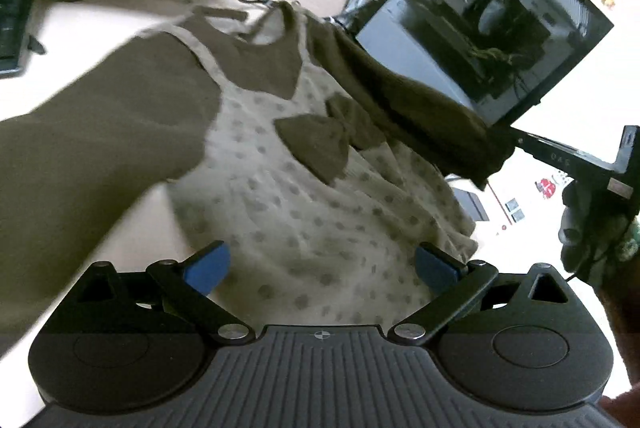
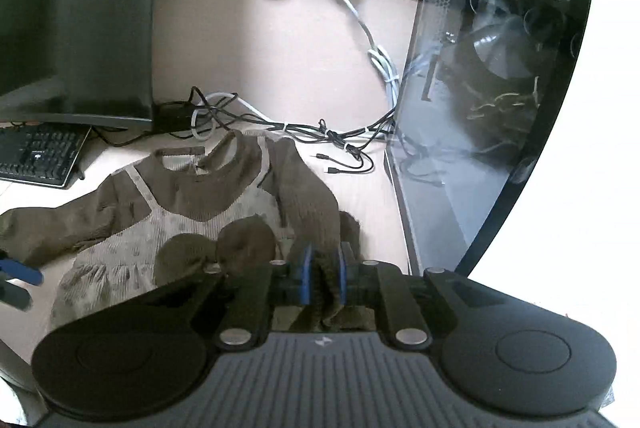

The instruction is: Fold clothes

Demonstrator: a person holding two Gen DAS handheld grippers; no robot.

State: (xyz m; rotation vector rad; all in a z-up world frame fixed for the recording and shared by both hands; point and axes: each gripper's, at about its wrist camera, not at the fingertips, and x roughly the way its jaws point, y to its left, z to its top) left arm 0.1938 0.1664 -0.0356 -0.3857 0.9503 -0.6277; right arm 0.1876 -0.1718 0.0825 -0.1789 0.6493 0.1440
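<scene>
My left gripper (image 1: 322, 266) hangs with its jaws spread wide, blue pads (image 1: 208, 268) apart over the lower part of the dress (image 1: 304, 212), holding nothing. The dress lies flat on the desk (image 1: 120, 220), spotted pale body with a dark bow (image 1: 320, 144) at its chest and a dark collar toward 12 o'clock. One dark sleeve (image 1: 80, 132) stretches out toward 9 o'clock. The other sleeve (image 1: 420, 120) runs toward 3 o'clock along the glass case (image 1: 480, 28).

My right gripper (image 2: 322, 270) is clamped on that second sleeve (image 2: 308, 212): the blue pads (image 2: 306, 268) sit close with dark knit bunched between them, and the cloth rises from the jaws toward the collar at 12 o'clock. In the left view I can see the right gripper (image 1: 616, 164) at 3 o'clock, in a gloved hand (image 1: 588, 232).

Beyond the dress, at 12 o'clock, cables (image 2: 280, 128) tangle on the desk. A monitor (image 2: 76, 16) and keyboard (image 2: 40, 156) sit toward 10 o'clock, the case (image 2: 480, 108) at 2 o'clock.
</scene>
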